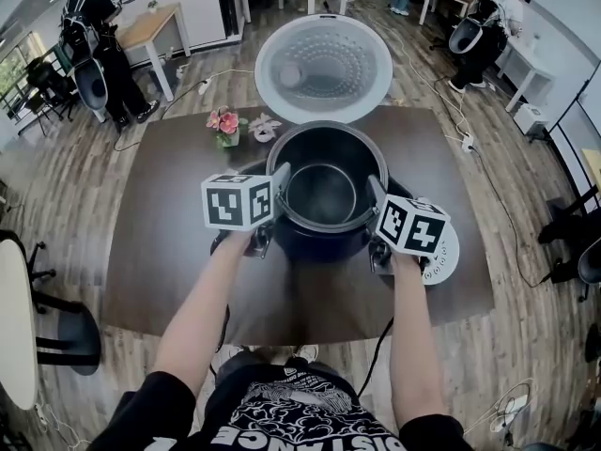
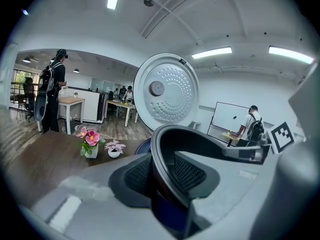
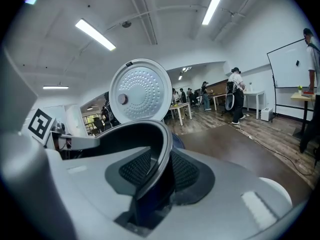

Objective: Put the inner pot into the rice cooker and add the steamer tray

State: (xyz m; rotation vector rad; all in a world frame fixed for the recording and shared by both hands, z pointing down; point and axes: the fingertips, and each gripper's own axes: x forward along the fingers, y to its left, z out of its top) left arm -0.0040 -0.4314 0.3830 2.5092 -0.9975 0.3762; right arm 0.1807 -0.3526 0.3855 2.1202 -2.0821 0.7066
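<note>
Seemingly, the inner pot (image 1: pixel 322 191) is being set into the rice cooker (image 1: pixel 319 244), which is standing mid-desk, nearer the far edge of the desk (image 1: pixel 178 252). In the head view, the pot is being held by its rim at two opposite sides. The left gripper (image 1: pixel 279 178) is being clenched on the left side and the right gripper (image 1: pixel 377 194) on the right, probably so that the pot is being kept level and centred over the well. Whether it is fully seated cannot be told. The lid (image 1: pixel 324 69) is being kept tipped right back toward the far edge, leaving the mouth free. A vase of flowers (image 1: pixel 225 125) is standing by the far edge, left of the cooker and clear of the work. A white round thing (image 1: pixel 443 255), possibly the steamer tray, is lying just beside the cooker on the right, partly hidden under the right gripper and likely kept handy for the next step.

In the left gripper view, the left gripper (image 2: pixel 162 179) is grasping the pot (image 2: pixel 200 139). The wall is being pinched between the ribbed pads (image 2: pixel 135 176), one inside and one outside, and the lid (image 2: pixel 166 91) is rising behind.

In the right gripper view, the right gripper (image 3: pixel 159 176) is likewise being clamped across the rim of the pot (image 3: pixel 135 136), with a pad (image 3: pixel 187 171) on each face.
</note>
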